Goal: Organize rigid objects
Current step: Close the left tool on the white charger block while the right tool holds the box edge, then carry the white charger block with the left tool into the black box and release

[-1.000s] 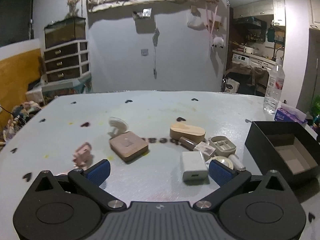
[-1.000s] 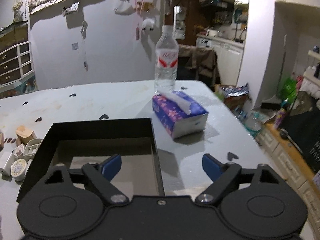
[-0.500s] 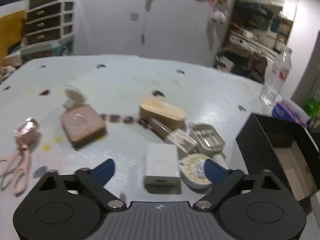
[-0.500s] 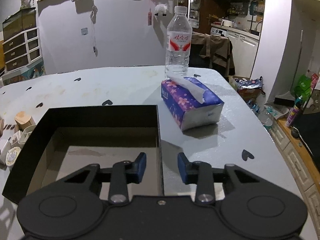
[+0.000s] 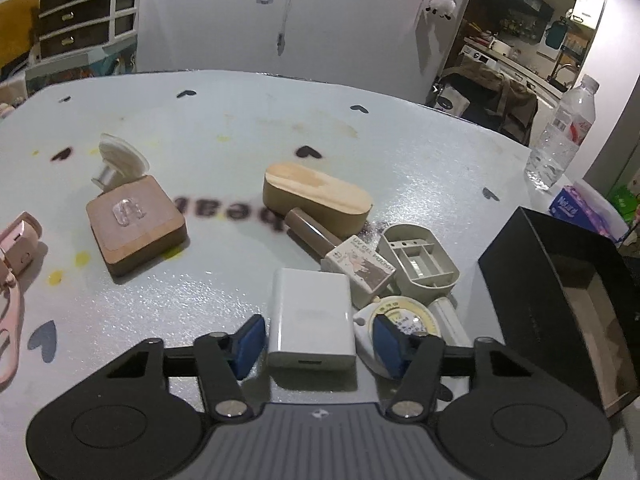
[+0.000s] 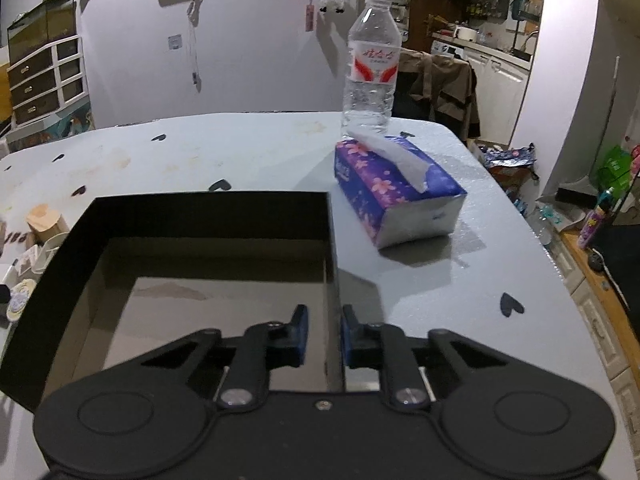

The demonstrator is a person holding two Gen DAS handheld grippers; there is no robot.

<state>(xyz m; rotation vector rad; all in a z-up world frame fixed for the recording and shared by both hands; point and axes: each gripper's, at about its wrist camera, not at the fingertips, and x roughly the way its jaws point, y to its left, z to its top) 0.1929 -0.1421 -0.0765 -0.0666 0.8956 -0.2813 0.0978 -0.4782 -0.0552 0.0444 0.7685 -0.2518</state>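
A white charger block (image 5: pixel 310 318) lies on the table between my left gripper's (image 5: pixel 318 344) blue pads, which stand open on either side with small gaps. Beside it lie a round tape measure (image 5: pixel 404 316), a small UV gel box (image 5: pixel 360 266), a grey plastic tray (image 5: pixel 418 264), a brown tube (image 5: pixel 310 234), an oval wooden block (image 5: pixel 316 196) and a square wooden block (image 5: pixel 134 228). My right gripper (image 6: pixel 323 334) is shut on the right wall of the black box (image 6: pixel 330 248), which also shows in the left wrist view (image 5: pixel 532 264).
Pink scissors (image 5: pixel 12 264) and a clear suction hook (image 5: pixel 118 162) lie at the left. A purple tissue pack (image 6: pixel 394 190) and a water bottle (image 6: pixel 372 68) stand behind the box. The table's right edge (image 6: pixel 560 280) drops off to the floor.
My left gripper moved forward and down over the white charger and its jaws narrowed around it. My right gripper closed from wide open onto the box's right wall.
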